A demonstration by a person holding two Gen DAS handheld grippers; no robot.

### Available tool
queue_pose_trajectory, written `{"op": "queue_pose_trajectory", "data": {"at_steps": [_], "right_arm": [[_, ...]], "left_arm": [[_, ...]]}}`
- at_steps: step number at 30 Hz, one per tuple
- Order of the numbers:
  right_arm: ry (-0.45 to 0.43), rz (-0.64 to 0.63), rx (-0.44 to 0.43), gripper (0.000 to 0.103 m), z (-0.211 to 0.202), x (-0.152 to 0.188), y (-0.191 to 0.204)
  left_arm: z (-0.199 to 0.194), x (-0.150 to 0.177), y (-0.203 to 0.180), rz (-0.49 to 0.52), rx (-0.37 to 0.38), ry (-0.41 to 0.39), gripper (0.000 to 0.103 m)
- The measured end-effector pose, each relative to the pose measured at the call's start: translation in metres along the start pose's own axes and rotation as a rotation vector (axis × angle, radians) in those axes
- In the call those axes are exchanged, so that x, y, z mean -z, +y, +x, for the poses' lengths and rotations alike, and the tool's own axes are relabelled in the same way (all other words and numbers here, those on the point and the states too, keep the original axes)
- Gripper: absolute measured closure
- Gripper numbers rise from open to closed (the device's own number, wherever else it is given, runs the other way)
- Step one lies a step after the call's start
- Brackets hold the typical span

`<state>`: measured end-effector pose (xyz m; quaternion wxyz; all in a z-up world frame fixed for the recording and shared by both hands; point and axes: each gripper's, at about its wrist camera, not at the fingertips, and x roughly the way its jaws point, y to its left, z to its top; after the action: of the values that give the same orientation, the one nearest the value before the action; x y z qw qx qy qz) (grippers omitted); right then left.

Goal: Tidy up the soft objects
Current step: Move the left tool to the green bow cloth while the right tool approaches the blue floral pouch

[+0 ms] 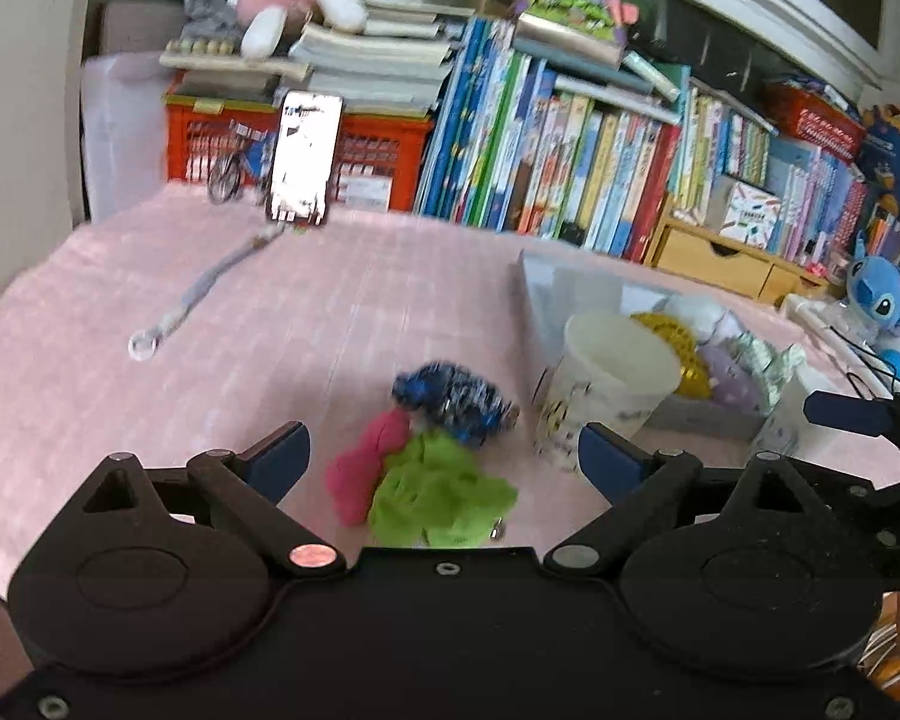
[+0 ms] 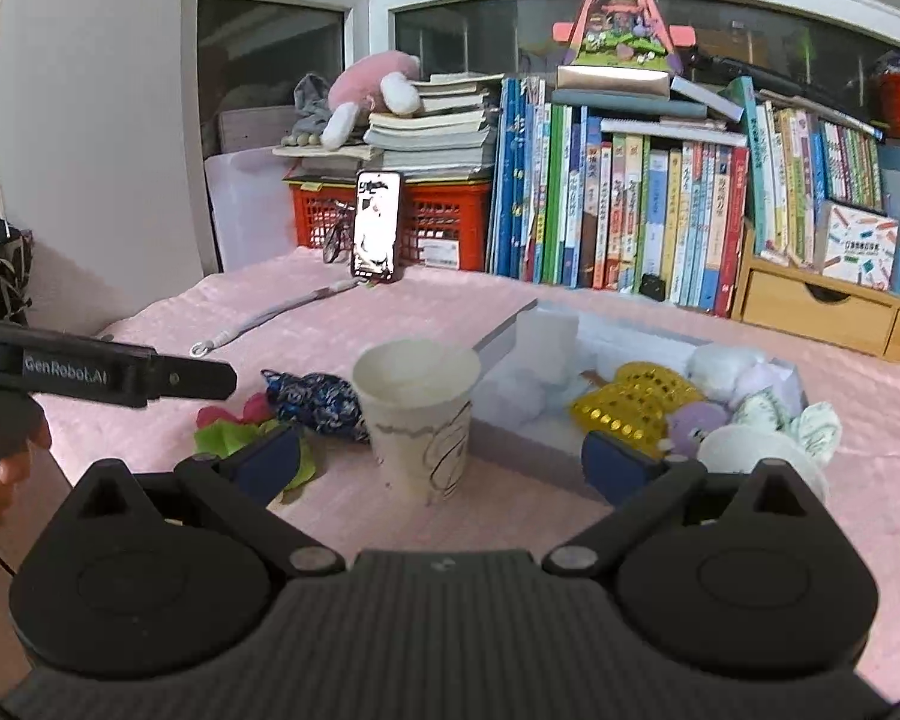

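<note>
I am judging the task as partly done. The grey tray is already holding a cluster of soft things at its right end: one yellow sequinned piece, one small purple plush, one white fluffy ball, one patterned white cloth piece and one larger white plush in front. I am counting five there, though overlap is making that count uncertain.

Three soft items are lying loose on the pink tablecloth, left of the tray: one blue patterned pouch, one pink cloth, one green cloth, all touching in a heap. One paper cup is standing upright between heap and tray.

I am holding the left gripper wide open and empty, its fingers straddling the heap from above. The right gripper is also spread wide, gripping nothing, aimed at the cup.

Remaining, by my estimate: those three pieces into the tray.
</note>
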<state>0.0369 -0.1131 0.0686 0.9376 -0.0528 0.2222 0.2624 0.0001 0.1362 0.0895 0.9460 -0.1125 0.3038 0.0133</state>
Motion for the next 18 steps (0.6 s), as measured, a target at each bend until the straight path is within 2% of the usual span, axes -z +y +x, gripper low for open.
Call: {"op": "queue_pose_trajectory", "data": {"at_steps": [6, 11, 16, 18], "right_arm": [[0.009, -0.016, -0.033, 0.0, 0.005, 0.011, 0.009], [0.022, -0.004, -0.047, 0.0, 0.007, 0.012, 0.01], [0.037, 0.035, -0.072, 0.001, 0.011, 0.01, 0.008], [0.044, 0.053, -0.085, 0.002, 0.013, 0.009, 0.008]], "left_arm": [[0.019, 0.016, 0.003, -0.017, 0.002, 0.055, 0.007], [0.031, 0.024, -0.002, 0.009, 0.004, 0.06, 0.01], [0.042, 0.027, -0.006, 0.035, -0.014, 0.054, 0.018], [0.046, 0.029, -0.007, 0.048, -0.027, 0.05, 0.025]]}}
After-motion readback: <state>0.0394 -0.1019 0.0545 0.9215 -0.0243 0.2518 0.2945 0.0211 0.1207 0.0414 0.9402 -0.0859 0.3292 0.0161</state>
